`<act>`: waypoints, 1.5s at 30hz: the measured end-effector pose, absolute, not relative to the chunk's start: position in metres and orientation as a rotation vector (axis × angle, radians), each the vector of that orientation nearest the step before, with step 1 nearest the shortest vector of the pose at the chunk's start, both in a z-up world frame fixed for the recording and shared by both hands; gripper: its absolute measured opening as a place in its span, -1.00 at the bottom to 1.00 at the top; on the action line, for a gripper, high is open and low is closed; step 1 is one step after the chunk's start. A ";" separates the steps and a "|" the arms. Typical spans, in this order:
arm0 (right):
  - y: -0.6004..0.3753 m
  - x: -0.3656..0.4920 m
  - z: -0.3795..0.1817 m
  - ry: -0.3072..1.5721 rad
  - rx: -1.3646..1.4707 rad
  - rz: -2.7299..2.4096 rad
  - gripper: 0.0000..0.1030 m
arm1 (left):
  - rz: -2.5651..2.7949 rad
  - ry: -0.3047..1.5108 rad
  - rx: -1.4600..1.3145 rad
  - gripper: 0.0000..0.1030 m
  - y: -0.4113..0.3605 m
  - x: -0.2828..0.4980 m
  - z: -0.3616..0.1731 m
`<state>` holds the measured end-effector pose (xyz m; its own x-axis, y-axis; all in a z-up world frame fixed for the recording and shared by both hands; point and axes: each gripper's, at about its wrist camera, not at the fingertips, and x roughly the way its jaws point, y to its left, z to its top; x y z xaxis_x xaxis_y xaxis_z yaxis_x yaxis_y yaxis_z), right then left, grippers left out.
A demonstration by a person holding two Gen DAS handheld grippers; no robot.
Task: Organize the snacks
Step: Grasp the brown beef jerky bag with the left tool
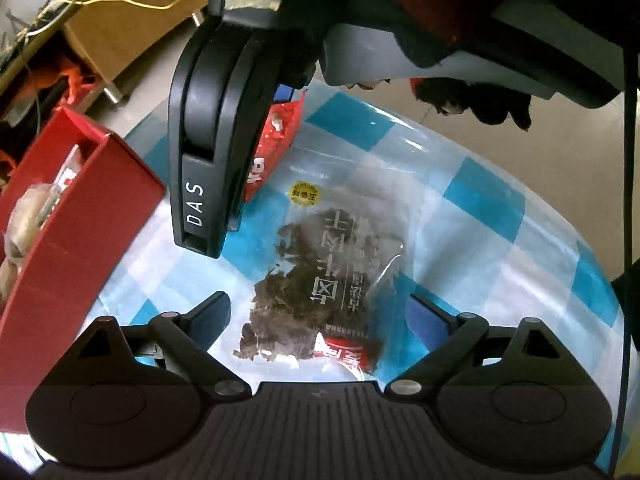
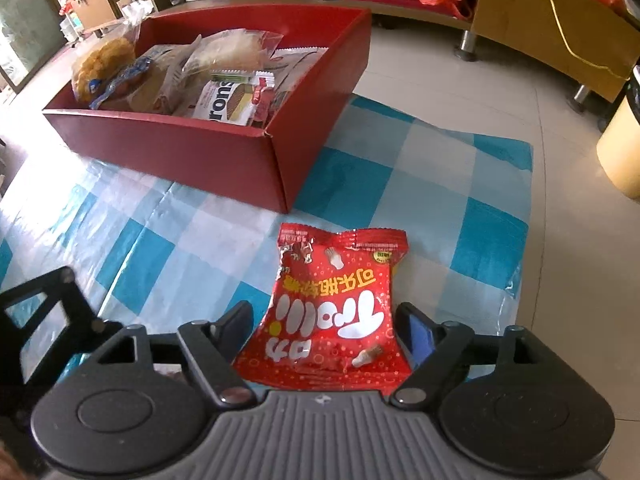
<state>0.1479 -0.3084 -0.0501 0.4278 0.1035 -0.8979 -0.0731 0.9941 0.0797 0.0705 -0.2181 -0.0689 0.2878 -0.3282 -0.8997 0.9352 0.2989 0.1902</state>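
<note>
Step in hand: pickup of the two loose packets remaining outside the red box [image 2: 224, 148].

Left gripper [image 1: 320, 312]: jaws stand wide open, straddling the clear packet of dark dried snack [image 1: 320, 280], which lies flat on the blue-checked sheet [image 1: 500, 208]. Neither pad presses on it.

Right gripper [image 2: 324, 320]: jaws open, with the red candy packet [image 2: 336, 308] lying between them on the sheet. A gap shows between the pad at 9 o'clock and the packet edge; the pad at 3 o'clock stands just beside the packet, and contact cannot be confirmed.

Location of task items: in the right wrist view the red box sits at 11 o'clock from the candy packet, already partly filled with wrapped snacks [image 2: 224, 100]. In the left wrist view the box wall appears at 9 o'clock.

Next move, as judged: lower each gripper so the pads flank its packet, close, lift, then carry toward the box. Thin film may slip or crumple; take a firm bite.
</note>
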 end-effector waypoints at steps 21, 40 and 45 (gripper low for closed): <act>-0.292 0.121 -0.047 1.134 -0.008 0.053 0.13 | -0.782 0.961 0.633 0.88 -0.188 0.061 -0.048; -0.307 0.114 -0.042 1.105 0.054 0.101 0.08 | -0.748 1.078 0.527 0.50 -0.171 0.075 -0.055; -0.311 0.111 -0.034 1.086 0.077 0.072 0.05 | -0.759 1.054 0.471 0.35 -0.156 0.063 -0.043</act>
